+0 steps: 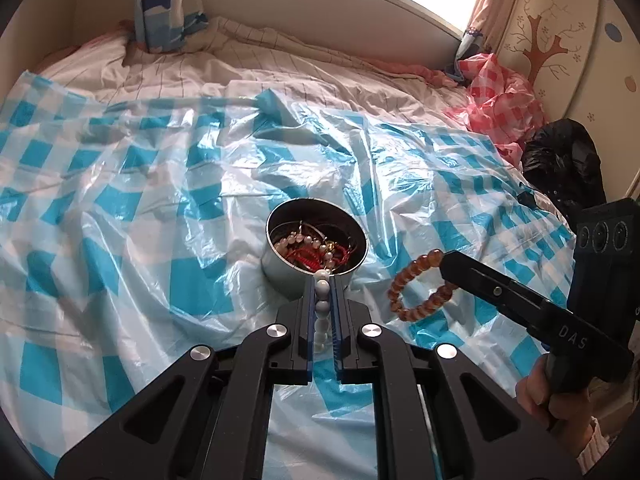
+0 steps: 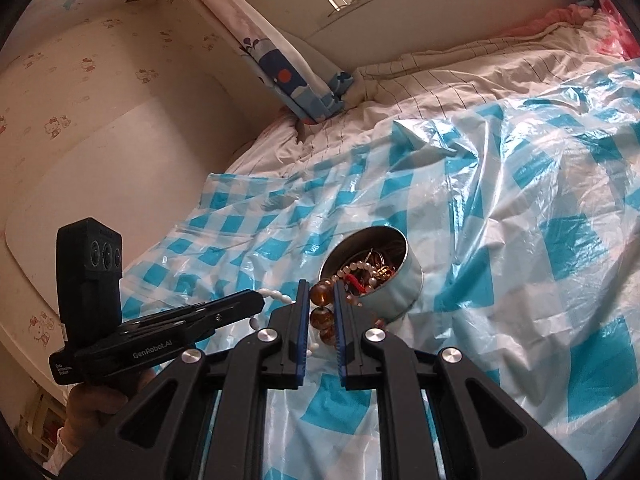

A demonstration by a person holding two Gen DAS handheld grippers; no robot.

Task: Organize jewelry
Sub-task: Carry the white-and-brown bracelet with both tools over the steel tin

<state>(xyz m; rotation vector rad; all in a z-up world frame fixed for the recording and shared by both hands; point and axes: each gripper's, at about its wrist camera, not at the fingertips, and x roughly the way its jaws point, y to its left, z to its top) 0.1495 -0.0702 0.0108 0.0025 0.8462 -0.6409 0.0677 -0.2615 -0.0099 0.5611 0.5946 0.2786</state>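
A round metal tin (image 1: 294,276) stands on the blue-checked plastic sheet, with pearl strands and red cords inside; it also shows in the right wrist view (image 2: 400,292). My left gripper (image 1: 323,280) is shut on a white bead bracelet (image 1: 322,300) just at the tin's near rim. My right gripper (image 2: 322,286) is shut on an amber bead bracelet (image 2: 322,294), held above the sheet beside the tin; the bracelet (image 1: 400,284) hangs as a ring to the right in the left wrist view.
The blue-checked sheet (image 1: 140,200) covers a bed with a striped quilt (image 1: 240,60). A pink checked bag (image 1: 500,100) and a black bag (image 1: 564,160) lie at the far right. A pillow (image 1: 160,4) leans on the wall.
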